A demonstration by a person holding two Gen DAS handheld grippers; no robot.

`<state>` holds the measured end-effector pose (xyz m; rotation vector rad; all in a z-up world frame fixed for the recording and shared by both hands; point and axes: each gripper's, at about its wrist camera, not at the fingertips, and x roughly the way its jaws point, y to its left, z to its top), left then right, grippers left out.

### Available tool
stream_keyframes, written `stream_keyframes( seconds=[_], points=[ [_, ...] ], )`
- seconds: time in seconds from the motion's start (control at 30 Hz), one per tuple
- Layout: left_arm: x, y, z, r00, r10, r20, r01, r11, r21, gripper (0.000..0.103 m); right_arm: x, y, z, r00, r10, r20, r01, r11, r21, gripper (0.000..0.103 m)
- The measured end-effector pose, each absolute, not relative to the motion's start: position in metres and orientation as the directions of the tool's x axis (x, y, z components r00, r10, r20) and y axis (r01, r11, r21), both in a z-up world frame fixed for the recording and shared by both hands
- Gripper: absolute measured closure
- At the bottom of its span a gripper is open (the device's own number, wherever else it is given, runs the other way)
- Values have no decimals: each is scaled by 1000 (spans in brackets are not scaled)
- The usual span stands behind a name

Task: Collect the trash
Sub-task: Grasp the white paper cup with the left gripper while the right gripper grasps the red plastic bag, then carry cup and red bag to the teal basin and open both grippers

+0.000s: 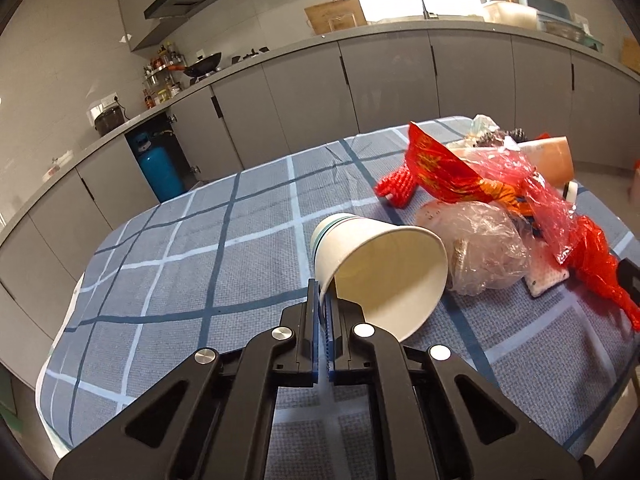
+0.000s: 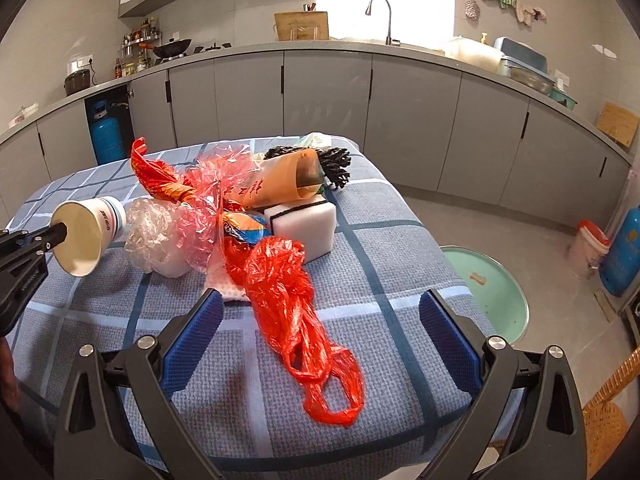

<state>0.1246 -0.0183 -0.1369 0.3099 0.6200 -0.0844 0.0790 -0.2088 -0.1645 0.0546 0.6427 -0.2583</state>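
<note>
The left gripper (image 1: 327,300) has its jaws pinched tight on the rim of a white paper cup (image 1: 380,268), one finger inside the mouth and one outside. The cup lies tipped on its side, mouth toward the gripper, over the blue checked cloth of the surface (image 1: 180,264). Just beside the cup sits a crumpled clear plastic bag (image 1: 484,256), with a red snack wrapper (image 1: 440,168) heaped behind it. The right gripper (image 2: 320,316) hangs with its jaws spread wide and nothing between the pads, poised above an orange plastic bag (image 2: 296,312) that trails toward the near edge. A white foam block (image 2: 304,220) lies behind that bag.
</note>
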Motion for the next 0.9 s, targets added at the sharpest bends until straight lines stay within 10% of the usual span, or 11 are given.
stream_keyframes(
  seconds=[0.13, 0.37, 0.9],
  points=[
    [122, -12, -126, 840, 32, -541, 140, 952, 274, 99, 89, -206, -168, 758, -192, -623, 224, 974, -27, 25],
    [120, -6, -113, 861, 32, -507, 129, 951, 280, 99, 96, -198, -181, 726, -104, -680, 142, 990, 0, 89],
    [111, -50, -63, 911, -63, -407, 195, 937, 291, 99, 70, -216, -128, 819, -91, -566, 143, 989, 48, 97]
  ],
)
